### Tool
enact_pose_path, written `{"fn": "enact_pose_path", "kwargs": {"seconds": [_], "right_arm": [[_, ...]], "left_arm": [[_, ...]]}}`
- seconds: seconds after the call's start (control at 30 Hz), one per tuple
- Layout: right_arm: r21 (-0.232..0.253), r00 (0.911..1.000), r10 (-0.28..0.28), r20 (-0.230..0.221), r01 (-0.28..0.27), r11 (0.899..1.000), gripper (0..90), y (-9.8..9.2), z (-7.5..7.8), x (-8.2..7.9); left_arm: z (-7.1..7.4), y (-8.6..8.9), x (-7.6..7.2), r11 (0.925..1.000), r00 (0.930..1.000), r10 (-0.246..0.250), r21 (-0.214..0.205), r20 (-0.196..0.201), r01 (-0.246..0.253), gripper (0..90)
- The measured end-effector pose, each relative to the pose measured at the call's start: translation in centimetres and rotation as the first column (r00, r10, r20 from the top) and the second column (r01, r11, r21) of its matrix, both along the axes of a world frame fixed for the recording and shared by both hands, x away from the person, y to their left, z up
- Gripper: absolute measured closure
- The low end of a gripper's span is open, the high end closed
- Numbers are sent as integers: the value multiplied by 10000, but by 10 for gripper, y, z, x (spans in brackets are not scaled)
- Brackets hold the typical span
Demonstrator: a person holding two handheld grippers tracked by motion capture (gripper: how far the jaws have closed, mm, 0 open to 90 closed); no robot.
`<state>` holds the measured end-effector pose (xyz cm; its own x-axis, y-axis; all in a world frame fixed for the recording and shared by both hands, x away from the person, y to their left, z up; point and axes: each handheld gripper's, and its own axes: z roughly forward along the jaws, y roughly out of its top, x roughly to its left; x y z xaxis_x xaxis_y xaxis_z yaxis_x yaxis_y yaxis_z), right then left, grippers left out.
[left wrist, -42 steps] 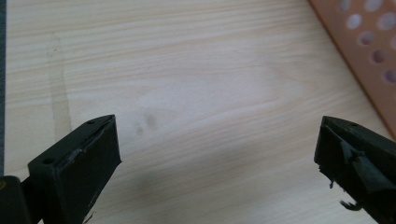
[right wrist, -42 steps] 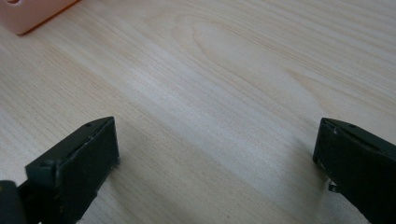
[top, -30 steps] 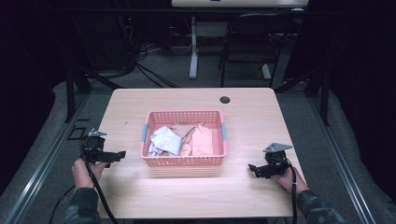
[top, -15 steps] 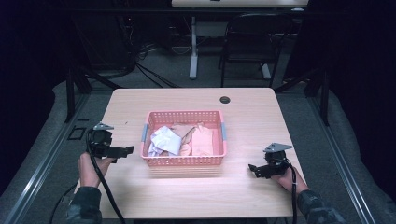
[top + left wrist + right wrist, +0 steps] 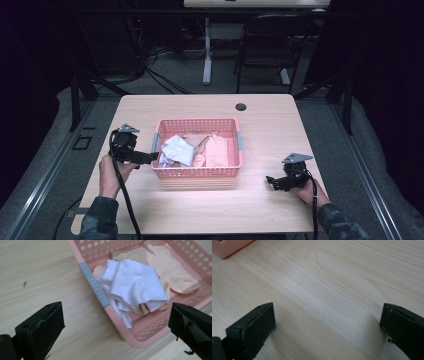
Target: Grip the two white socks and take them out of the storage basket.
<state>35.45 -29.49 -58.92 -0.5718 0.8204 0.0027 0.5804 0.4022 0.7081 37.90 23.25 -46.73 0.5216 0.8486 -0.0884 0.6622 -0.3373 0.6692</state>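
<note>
Overhead, your left gripper (image 5: 150, 157) has closed in on the pink basket (image 5: 198, 173) mid-counter; your right gripper (image 5: 272, 181) hasn't moved. Left gripper view: jaws spread wide toward the white sock (image 5: 135, 283), probably your first pick. Right gripper view: jaws spread over bare counter (image 5: 332, 290).

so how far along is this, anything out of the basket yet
Nothing looks done: the white socks and peach socks all lie in the pink basket. In hand: the left gripper, open, is at the basket's left rim. The right gripper is open over bare table. All handling is left.
</note>
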Motion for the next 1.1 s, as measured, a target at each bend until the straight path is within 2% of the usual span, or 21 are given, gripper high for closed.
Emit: {"fn": "enact_pose_path", "kwargs": {"seconds": [0.17,0.3,0.37,0.53,0.6,0.73,0.87,1.0,1.07,1.1], "right_arm": [[2,10000,0,0,0,10000,0,0,0,0],[11,10000,-4,2,4,10000,0,0,0,0],[1,10000,-3,-2,3,10000,0,0,0,0],[3,10000,0,-4,0,10000,0,0,0,0],[-23,10000,33,3,-33,10000,0,0,0,0],[-16,10000,30,14,-30,10000,0,0,0,0],[7,10000,12,2,-12,10000,0,0,0,0],[-8,10000,-5,7,5,10000,0,0,0,0],[19,10000,6,2,-6,10000,0,0,0,0],[-12,10000,-2,7,2,10000,0,0,0,0]], "left_arm": [[-1,-15,7,9995,9993,-301,-54,-201,300,3],[-3,-27,12,9984,9981,-566,-14,-231,566,62],[-5,-34,15,9968,9966,-794,-42,-222,793,125],[-13,-51,23,9923,9913,-1197,241,-555,1212,313],[-16,-56,27,9905,9890,-1299,356,-703,1326,361],[-24,-63,33,9877,9850,-1342,656,-1082,1418,408],[-31,-68,37,9877,9843,-1116,943,-1366,1251,445],[-35,-72,40,9856,9835,-967,1230,-1529,1160,482],[-36,-73,40,9820,9834,-916,1493,-1569,1153,491],[-38,-74,41,9825,9828,-883,1480,-1625,1127,512]]}}
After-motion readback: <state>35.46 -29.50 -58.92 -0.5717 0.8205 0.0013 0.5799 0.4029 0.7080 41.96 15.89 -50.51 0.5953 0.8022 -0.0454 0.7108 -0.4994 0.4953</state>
